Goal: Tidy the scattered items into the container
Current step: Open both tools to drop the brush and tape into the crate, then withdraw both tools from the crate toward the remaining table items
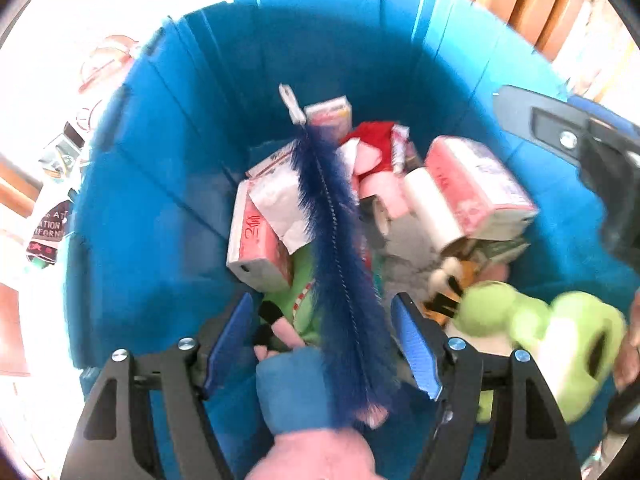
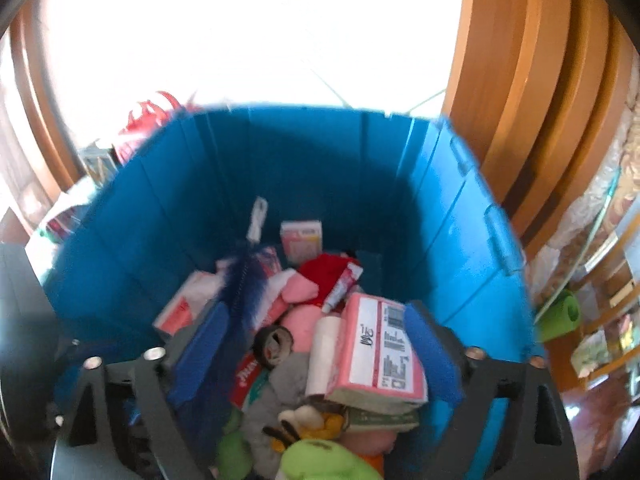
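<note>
a pink and blue plush toy [image 1: 308, 420] lay beneath the spread, empty left gripper [image 1: 320, 344]; the right gripper [image 2: 316, 354], also spread, held nothing. both should lift clear of the deep blue plastic bin [image 1: 160, 200] without snagging the dark blue bristle brush [image 1: 340, 248].

I count one blue bin [image 2: 168, 216], one blue bottle brush [image 1: 340, 240], one white roll [image 1: 432, 204], and one toothpaste tube [image 2: 343, 287].

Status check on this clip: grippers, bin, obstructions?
Left gripper, right gripper open, empty. Blue plastic bin holds long blue bristle brush, pink tissue packs. Nothing obstructing.
</note>
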{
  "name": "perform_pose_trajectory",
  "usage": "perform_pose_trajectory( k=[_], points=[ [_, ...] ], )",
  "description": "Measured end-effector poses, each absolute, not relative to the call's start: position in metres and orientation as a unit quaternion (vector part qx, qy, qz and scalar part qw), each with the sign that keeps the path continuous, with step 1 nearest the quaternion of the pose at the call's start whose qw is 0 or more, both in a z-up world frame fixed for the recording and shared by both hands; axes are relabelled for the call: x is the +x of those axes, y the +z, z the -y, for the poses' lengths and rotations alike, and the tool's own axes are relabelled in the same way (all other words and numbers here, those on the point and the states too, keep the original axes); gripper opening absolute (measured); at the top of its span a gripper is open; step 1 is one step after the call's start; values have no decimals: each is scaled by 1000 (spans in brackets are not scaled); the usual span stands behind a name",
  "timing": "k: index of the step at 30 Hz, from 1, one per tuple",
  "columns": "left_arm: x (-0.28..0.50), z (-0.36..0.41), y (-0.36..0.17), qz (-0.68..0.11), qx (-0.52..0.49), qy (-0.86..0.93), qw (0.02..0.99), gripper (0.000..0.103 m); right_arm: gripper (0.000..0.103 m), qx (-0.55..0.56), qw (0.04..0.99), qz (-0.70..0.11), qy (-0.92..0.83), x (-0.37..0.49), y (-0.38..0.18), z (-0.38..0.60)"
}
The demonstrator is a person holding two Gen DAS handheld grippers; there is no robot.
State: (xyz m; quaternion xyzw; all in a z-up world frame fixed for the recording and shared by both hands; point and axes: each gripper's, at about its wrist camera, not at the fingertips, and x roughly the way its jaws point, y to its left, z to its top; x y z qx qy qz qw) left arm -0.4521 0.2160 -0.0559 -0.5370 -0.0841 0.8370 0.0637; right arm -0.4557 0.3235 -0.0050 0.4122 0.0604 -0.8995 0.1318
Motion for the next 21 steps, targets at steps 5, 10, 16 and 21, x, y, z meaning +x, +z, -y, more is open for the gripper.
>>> perform_pose_trajectory(
  k=[5, 10, 16, 21],
  points=[
    [-408, -190, -19, 93, -459, 882, 56, 72, 103, 359, 130, -26, -924, -414, 37, -339],
    [-364, -157, 14, 89, -373, 923, 37, 72, 103, 335, 137, -2, -932, -377, 56, -332],
    [-323, -98, 26, 101, -315, 943, 40, 72, 103, 302, 144, 14, -942, -330, 75, -286],
    [-297, -28, 11, 101, -286, 952, 28, 72, 103, 258, 148, 21, -954, -285, 90, -216]
  ],
)
